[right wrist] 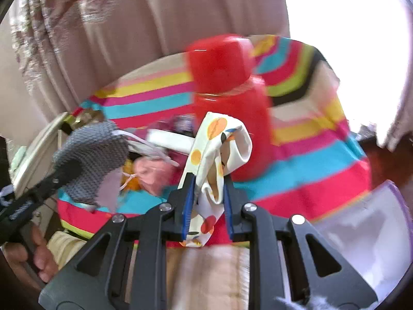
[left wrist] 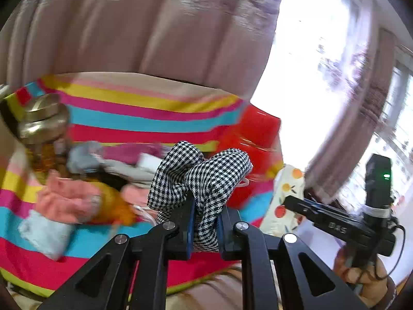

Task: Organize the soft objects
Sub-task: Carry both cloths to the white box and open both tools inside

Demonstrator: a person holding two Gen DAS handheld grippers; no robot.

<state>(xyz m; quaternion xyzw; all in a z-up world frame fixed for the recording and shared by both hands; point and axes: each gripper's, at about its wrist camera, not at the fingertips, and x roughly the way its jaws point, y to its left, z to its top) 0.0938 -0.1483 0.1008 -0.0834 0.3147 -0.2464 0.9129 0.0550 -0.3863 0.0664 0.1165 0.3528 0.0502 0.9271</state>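
Observation:
My left gripper (left wrist: 206, 206) is shut on a black-and-white houndstooth cloth (left wrist: 206, 173), which bunches up above the pads. The right wrist view shows the same cloth (right wrist: 95, 155) at the left, held above the table. My right gripper (right wrist: 209, 180) is shut on a white cloth with orange fruit print (right wrist: 216, 139), whose folds hang on both sides of the pads. That printed cloth (left wrist: 286, 193) also shows at the right of the left wrist view. A blurred pile of pink, blue and grey soft items (left wrist: 77, 196) lies on the striped tablecloth (left wrist: 144, 118).
A red bottle (right wrist: 229, 103) stands on the striped tablecloth (right wrist: 322, 160) just behind the printed cloth. A gold-lidded jar (left wrist: 44, 121) stands at the left. Pink curtains (left wrist: 129, 25) hang behind the table, beside a bright window. A white container (right wrist: 361, 222) sits at the lower right.

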